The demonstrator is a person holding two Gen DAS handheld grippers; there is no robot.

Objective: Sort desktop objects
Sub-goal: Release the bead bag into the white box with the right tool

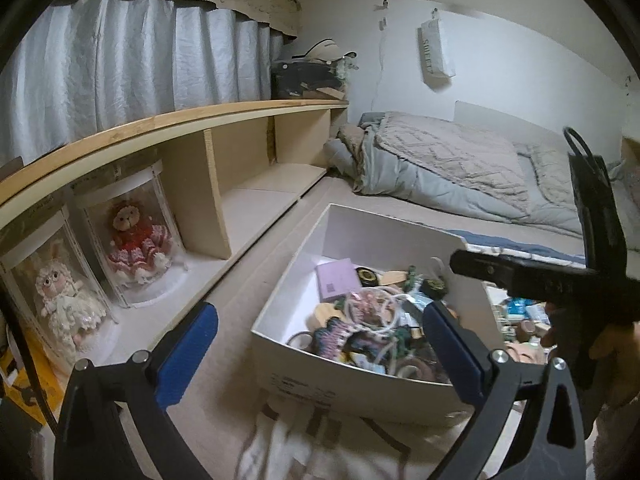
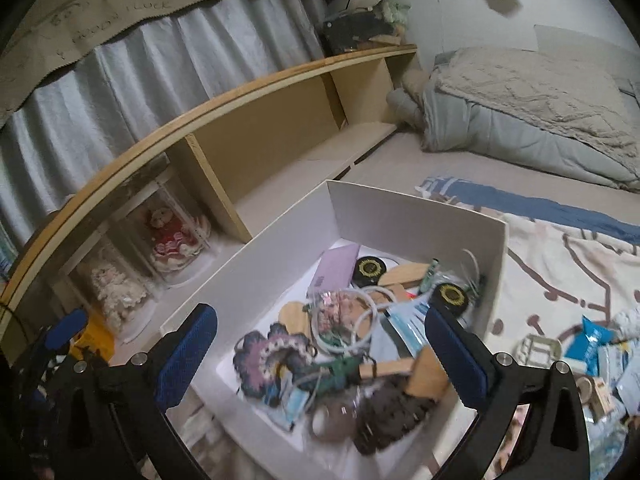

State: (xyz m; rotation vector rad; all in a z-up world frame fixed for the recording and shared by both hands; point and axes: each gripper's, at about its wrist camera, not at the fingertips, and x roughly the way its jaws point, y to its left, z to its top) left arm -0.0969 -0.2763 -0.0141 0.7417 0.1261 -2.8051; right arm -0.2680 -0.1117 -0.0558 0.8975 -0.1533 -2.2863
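A beige bed surface carries a white cardboard box of mixed small items; a rumpled grey quilt lies behind it; a patterned blanket spreads beside the box.

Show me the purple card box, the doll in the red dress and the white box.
purple card box [image 2: 335, 267], right wrist view, on its lid.
doll in the red dress [image 1: 134, 236], left wrist view, on its dress.
white box [image 2: 416, 216], right wrist view, on its far wall.

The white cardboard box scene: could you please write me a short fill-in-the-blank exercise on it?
1. The white cardboard box has no ____ on top.
2. The flat lilac case lies ____ the box.
3. Both the left gripper and right gripper have ____ finger pads.

Missing words: lid; inside; blue
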